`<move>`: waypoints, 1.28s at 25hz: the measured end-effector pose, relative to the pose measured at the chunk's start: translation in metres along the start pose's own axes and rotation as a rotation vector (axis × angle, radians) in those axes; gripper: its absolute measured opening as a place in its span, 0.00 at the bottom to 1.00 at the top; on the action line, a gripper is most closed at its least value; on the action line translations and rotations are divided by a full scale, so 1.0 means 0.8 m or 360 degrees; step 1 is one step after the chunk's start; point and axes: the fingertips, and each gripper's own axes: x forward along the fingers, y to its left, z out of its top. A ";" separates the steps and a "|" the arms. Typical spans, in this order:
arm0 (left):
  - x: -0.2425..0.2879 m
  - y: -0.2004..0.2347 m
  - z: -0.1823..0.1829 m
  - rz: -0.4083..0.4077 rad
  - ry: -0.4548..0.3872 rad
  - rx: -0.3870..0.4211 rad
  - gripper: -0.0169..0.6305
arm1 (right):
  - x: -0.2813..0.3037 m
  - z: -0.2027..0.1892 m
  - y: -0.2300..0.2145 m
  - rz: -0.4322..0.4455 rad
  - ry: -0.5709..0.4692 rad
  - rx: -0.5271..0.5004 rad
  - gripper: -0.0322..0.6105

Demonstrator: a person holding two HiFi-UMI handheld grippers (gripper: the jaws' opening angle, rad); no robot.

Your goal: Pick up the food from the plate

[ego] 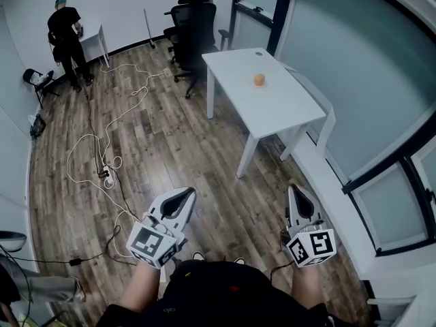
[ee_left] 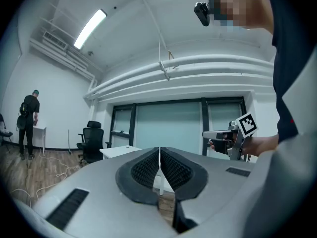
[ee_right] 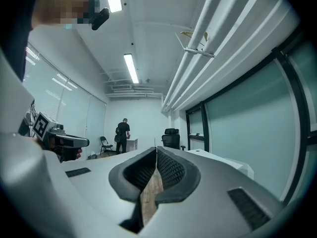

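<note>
The food (ego: 259,80), a small round orange-brown thing, is sitting by itself on the white table (ego: 279,111) in the upper middle of the head view, a bit toward the table's far end. I can't make out a plate under it from here, it's too small.

The table is standing along the glass wall (ego: 354,80) that's running down the right side of the frame. Right behind its far end, a couple of black office chairs (ego: 194,19) are crowding the upper centre. The wooden floor (ego: 170,135) is filling the stretch between the table and the bottom of the frame. White cables (ego: 102,138) are snaking all over its left half, and a power strip (ego: 107,176) is lying among them.

Way off in the upper left, a person in black (ego: 67,36) is standing at a smaller table (ego: 95,43), with a folding chair (ego: 37,79) just below and left of them.

Both tongs are hanging out at the bottom of the head view, well apart from the food and the table. The left tongs (ee_left: 159,155) are pressed together with nothing between them. Same deal with the right tongs (ee_right: 156,155): jaws meeting, pinching nothing, just floor showing through the gap lower down.
</note>
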 end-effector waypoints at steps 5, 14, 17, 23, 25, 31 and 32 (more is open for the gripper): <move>-0.026 0.030 -0.015 0.0010 0.0014 -0.0012 0.07 | 0.014 -0.014 0.032 -0.0001 0.0018 -0.0003 0.09; -0.048 0.083 -0.033 -0.0033 0.0044 -0.0049 0.07 | 0.052 -0.042 0.090 0.0009 0.0106 -0.0027 0.09; -0.043 0.097 -0.044 -0.0056 0.0039 -0.0061 0.07 | 0.068 -0.045 0.095 0.0036 0.0122 -0.0063 0.09; -0.014 0.131 -0.049 -0.0017 0.0085 -0.0092 0.07 | 0.122 -0.056 0.085 0.0084 0.0145 -0.0050 0.09; 0.004 0.146 -0.046 0.0020 0.0142 -0.0115 0.07 | 0.147 -0.057 0.077 0.0116 0.0140 -0.0015 0.09; 0.074 0.183 -0.035 0.0008 0.0110 -0.0048 0.07 | 0.219 -0.054 0.036 0.0150 0.0101 0.0012 0.09; 0.090 0.188 -0.033 0.0010 0.0108 -0.0031 0.07 | 0.230 -0.055 0.023 0.0148 0.0102 0.0018 0.09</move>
